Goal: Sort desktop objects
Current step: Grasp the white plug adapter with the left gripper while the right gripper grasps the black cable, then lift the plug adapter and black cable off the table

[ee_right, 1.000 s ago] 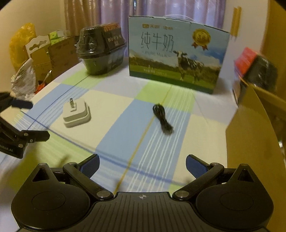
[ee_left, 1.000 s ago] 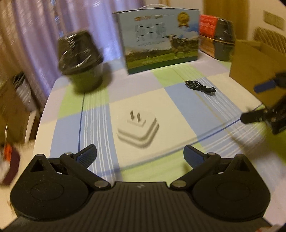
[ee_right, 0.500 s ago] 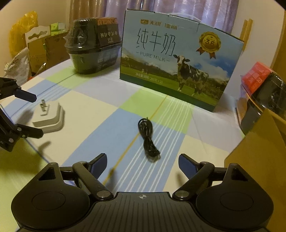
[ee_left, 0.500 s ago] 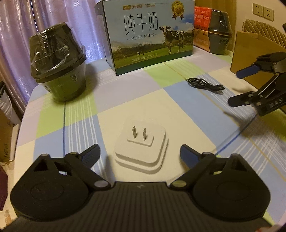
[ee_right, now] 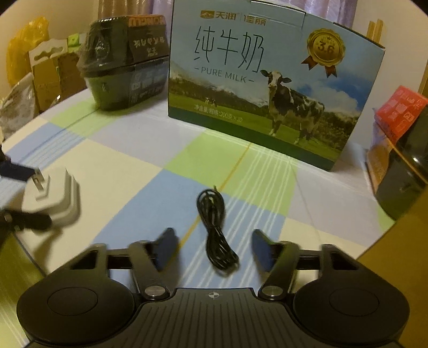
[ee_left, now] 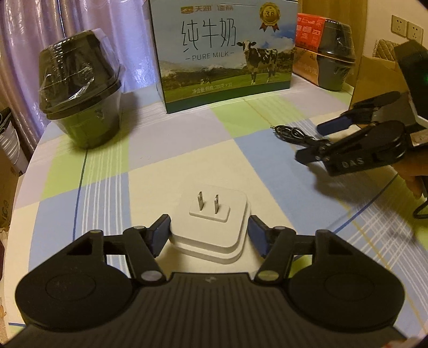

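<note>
A checked pastel tablecloth [ee_left: 187, 150] covers the table, purple curtains [ee_left: 88, 18] behind. The left gripper [ee_left: 208, 234] straddles a white plug adapter [ee_left: 214, 227], jaws apart; the right gripper [ee_right: 212, 250] straddles a coiled black cable [ee_right: 214, 227], jaws apart.

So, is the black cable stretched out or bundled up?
Bundled. The black cable lies folded into a narrow loose coil on the tablecloth, between the open fingers of the right hand-held gripper.

So there's 1 white charger [ee_left: 214, 222], 1 black cable [ee_right: 216, 230] and 1 milk box [ee_left: 224, 53]. Plus 2 dark wrapped tubs [ee_left: 80, 93], 2 grippers [ee_left: 208, 235].
</note>
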Demonstrator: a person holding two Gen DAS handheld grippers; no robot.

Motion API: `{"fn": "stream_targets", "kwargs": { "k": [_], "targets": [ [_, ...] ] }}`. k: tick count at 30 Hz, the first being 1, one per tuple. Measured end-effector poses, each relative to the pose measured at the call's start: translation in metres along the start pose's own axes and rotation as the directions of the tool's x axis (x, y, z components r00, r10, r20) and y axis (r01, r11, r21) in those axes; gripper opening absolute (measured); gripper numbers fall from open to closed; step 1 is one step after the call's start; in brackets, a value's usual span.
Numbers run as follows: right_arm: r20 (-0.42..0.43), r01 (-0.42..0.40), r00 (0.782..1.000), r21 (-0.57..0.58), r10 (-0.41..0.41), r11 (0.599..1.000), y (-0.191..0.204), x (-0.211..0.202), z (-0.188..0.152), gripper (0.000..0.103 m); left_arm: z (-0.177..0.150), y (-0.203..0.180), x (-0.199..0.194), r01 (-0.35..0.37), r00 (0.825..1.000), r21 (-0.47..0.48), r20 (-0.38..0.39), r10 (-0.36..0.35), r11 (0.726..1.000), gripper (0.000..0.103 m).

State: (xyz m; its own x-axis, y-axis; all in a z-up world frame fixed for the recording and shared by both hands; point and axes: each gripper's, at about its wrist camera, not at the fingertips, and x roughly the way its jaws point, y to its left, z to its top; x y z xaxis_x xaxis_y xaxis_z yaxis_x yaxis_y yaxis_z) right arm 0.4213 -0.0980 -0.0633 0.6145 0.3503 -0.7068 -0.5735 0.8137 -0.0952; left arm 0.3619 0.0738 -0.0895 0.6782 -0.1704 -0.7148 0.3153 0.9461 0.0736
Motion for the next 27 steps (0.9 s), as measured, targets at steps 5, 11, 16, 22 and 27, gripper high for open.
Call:
{"fn": "stream_targets", "kwargs": {
  "k": [5, 11, 16, 22, 27],
  "targets": [
    [-0.019, -0.009, 1.0, 0.012, 0.009, 1.0, 0.01, -0.003, 0.001, 0.007, 0.001, -0.007, 0.001, 0.005, 1.0, -0.005, -0.002, -0.005, 1.0, 0.057],
    [-0.06, -0.041, 0.997, 0.092, 0.047, 0.995, 0.025, -0.029, -0.018, 0.006, -0.008, -0.02, -0.016, -0.005, 0.999, -0.024, -0.044, 0.004, 1.0, 0.056],
    [-0.088, -0.069, 0.992, 0.179, 0.086, 0.981, 0.044, -0.073, -0.053, 0.006, -0.031, -0.05, -0.044, 0.01, 0.998, -0.047, -0.069, -0.014, 0.999, 0.056],
    [-0.123, -0.078, 0.987, 0.224, 0.108, 0.971, 0.072, -0.137, -0.107, 0.006, -0.072, -0.107, -0.088, -0.012, 0.997, -0.036, -0.082, 0.009, 0.999, 0.033],
    [-0.136, -0.052, 0.987, 0.241, 0.087, 0.969, 0.089, -0.188, -0.145, 0.006, -0.103, -0.129, -0.123, -0.036, 0.996, -0.055, -0.085, 0.031, 0.998, 0.027]
  ]
}}
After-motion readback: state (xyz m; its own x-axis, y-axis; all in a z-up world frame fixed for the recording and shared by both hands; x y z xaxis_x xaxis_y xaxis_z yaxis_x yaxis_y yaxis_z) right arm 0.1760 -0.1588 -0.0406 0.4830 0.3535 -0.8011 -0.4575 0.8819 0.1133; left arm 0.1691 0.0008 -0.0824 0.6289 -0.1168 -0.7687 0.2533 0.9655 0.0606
